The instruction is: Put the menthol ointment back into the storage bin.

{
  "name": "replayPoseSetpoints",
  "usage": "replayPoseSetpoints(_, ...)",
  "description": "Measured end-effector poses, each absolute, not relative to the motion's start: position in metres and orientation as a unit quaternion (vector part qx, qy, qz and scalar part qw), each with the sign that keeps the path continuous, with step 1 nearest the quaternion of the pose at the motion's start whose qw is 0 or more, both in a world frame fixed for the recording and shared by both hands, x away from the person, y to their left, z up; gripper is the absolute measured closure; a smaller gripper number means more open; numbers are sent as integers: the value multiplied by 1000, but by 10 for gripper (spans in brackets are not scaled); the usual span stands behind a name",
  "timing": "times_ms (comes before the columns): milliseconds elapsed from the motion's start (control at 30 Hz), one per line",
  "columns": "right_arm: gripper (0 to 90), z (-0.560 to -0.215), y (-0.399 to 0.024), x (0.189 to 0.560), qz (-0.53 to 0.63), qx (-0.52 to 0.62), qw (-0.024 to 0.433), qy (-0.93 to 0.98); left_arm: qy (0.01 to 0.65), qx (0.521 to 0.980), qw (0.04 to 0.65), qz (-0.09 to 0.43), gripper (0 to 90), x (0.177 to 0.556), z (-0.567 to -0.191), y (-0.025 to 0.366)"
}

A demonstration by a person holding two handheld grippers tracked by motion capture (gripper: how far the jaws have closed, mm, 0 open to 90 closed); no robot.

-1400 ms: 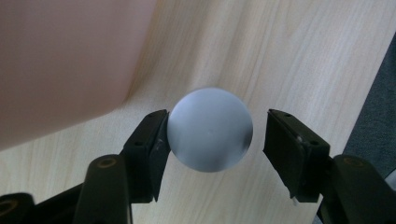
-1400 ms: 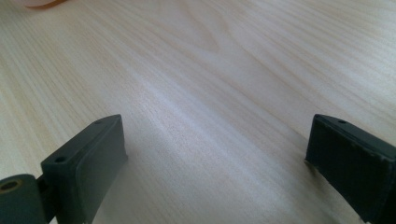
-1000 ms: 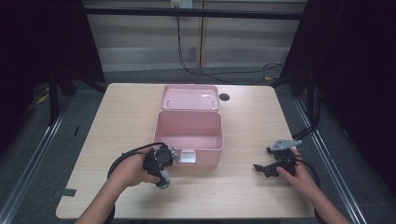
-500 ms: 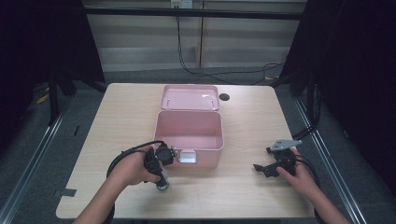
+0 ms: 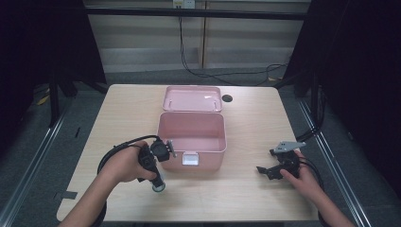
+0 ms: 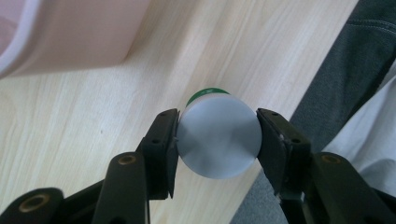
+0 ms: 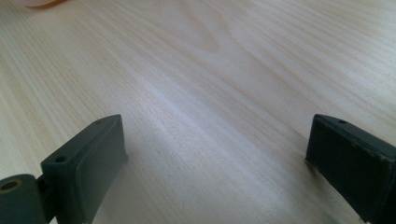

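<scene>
Wooden table (image 5: 246, 187) bears open pink box (image 5: 191, 137) beside bottle (image 6: 218, 136).

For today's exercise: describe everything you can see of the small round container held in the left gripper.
The small round container is a short cylinder with a flat, pale grey-white, matte end facing the camera; it looks like plastic. A green band with white marks shows at its far end. The left gripper clamps it, one black pad on each side of the wall. In the high view it points down by the table's near edge, in front of the open pink box. Whether it touches the wooden table cannot be told.
</scene>
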State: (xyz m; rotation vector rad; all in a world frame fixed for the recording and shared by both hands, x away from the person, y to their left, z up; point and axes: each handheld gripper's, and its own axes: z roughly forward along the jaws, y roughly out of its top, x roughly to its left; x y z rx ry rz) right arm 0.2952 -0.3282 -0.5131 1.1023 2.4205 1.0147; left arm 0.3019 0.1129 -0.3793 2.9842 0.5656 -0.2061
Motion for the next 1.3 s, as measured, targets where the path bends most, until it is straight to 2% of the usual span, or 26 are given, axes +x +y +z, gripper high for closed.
replayPoseSetpoints(1300, 43, -513, -328, 295, 353, 383, 148, 841, 252, 964, 54, -66, 507, 343, -287, 131)
